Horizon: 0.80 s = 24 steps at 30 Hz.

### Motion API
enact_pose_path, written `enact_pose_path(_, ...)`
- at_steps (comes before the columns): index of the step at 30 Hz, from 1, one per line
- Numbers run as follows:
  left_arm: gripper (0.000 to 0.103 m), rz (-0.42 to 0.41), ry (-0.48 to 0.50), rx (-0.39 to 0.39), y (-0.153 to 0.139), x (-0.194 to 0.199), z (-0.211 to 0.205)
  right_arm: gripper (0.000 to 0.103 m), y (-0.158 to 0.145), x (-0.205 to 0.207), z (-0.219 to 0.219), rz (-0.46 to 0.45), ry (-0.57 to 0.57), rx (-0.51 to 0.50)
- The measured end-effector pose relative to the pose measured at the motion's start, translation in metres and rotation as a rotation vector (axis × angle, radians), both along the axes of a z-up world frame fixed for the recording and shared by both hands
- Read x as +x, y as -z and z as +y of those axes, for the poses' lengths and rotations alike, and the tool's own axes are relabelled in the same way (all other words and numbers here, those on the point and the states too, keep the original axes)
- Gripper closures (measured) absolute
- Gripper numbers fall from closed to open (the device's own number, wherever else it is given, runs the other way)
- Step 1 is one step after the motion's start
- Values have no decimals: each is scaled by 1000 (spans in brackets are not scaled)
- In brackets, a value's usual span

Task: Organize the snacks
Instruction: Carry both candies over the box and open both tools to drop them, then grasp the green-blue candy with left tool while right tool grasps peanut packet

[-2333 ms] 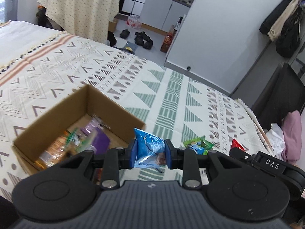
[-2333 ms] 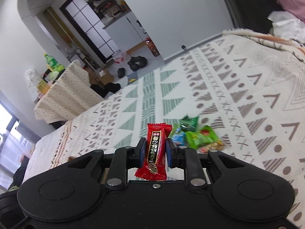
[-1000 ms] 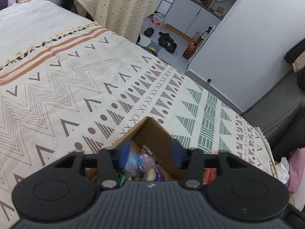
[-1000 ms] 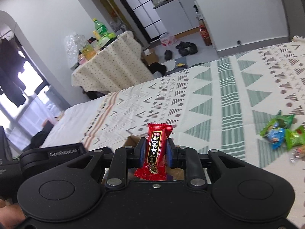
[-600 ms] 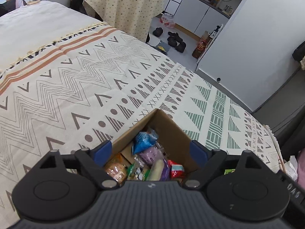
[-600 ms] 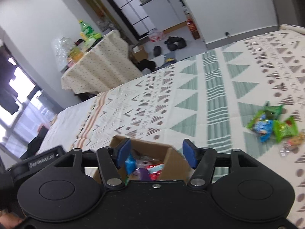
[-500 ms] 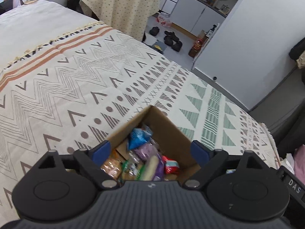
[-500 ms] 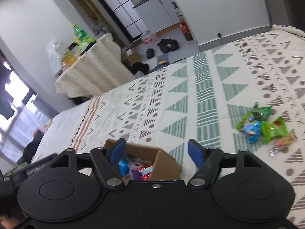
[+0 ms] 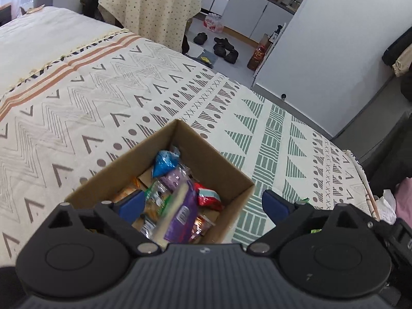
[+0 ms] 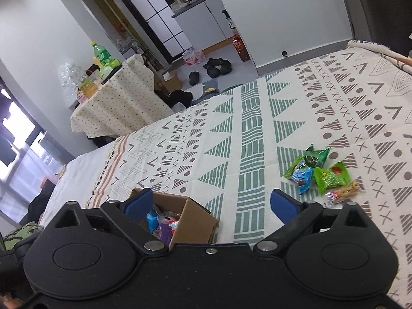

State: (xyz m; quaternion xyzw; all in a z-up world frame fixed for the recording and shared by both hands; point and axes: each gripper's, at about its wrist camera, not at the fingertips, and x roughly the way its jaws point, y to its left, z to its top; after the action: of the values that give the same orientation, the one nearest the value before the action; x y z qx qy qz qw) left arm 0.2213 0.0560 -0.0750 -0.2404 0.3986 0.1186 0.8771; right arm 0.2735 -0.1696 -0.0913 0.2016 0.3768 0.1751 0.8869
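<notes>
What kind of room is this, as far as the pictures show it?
Most likely a small studio flat. A bed with a patterned bedspread fills the foreground, shoes lie on the floor, and white kitchen cabinets stand at the back of the same room.

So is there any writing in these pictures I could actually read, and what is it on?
None can be read here.
Snack packets in the cardboard box: print too blurred; the purple packet shows only a barcode label.
Loose snack packets on the bedspread: print too small.
Green bottle on the far table: label unreadable.
Red bottle on the floor: markings too small.
</notes>
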Motion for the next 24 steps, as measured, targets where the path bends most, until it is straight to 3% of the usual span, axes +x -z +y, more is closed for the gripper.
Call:
enact_pose_path(11, 6, -42, 27, 11, -13, -9, -47, 0, 0, -9, -47, -2, 29, 28)
enact_pose_path(24, 6, -36, 75, -8, -3, -3, -92, 0, -2, -16, -95, -3, 96, 78)
